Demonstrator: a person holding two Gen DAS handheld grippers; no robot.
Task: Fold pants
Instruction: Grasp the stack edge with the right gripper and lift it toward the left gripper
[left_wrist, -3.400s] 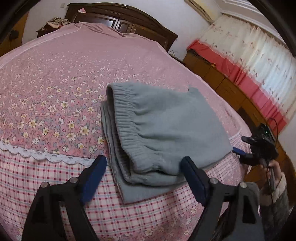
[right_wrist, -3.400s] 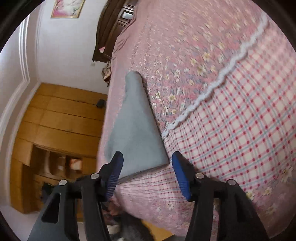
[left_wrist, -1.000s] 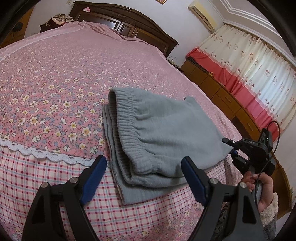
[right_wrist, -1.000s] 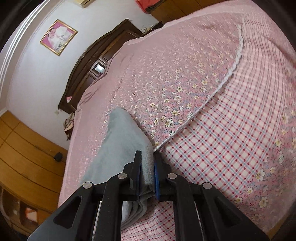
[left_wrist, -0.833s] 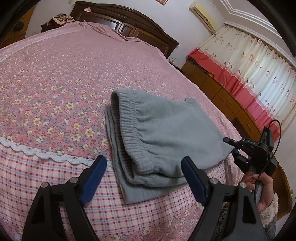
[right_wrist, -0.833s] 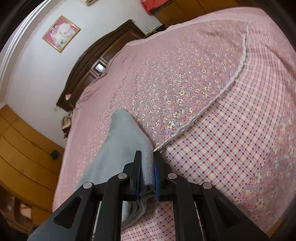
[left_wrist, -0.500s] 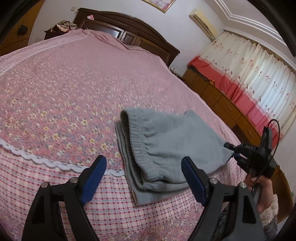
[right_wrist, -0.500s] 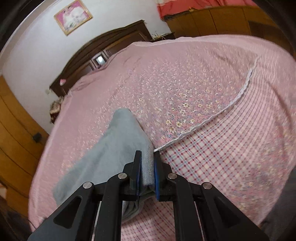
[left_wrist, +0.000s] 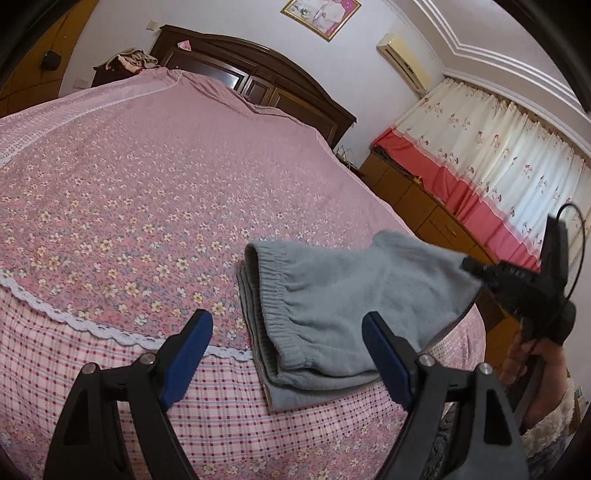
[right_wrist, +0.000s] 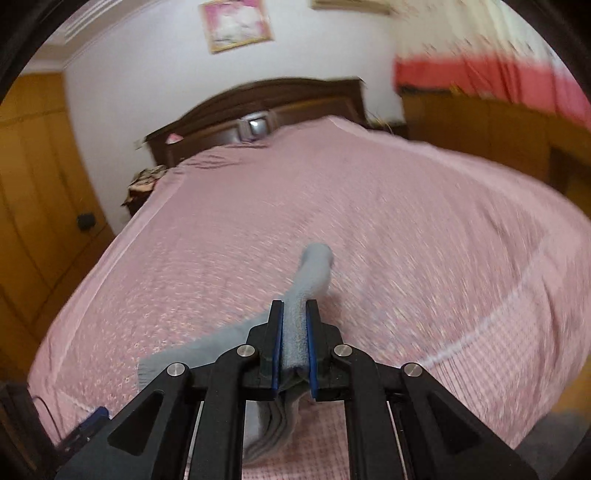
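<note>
Right wrist view: right gripper (right_wrist: 294, 325) clamped on folded edge of grey pants (left_wrist: 343, 291), that corner lifted off pink floral bedspread (left_wrist: 155, 184). Rest of pants lies near foot edge of bed, waistband side down. Left gripper (left_wrist: 286, 354) spread wide, empty, hovering just short of pants.

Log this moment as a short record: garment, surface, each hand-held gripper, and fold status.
garment: grey pants, folded into a stack, elastic waistband toward the middle of the bed
surface: pink floral bedspread, the pants near its checked foot edge
right hand-held gripper: shut on the pants' far edge, that edge lifted off the bed
left hand-held gripper: open, empty, aimed at the waistband end without touching it
person: one hand visible on the right gripper's handle
fold status: further fold begun, not yet laid over
</note>
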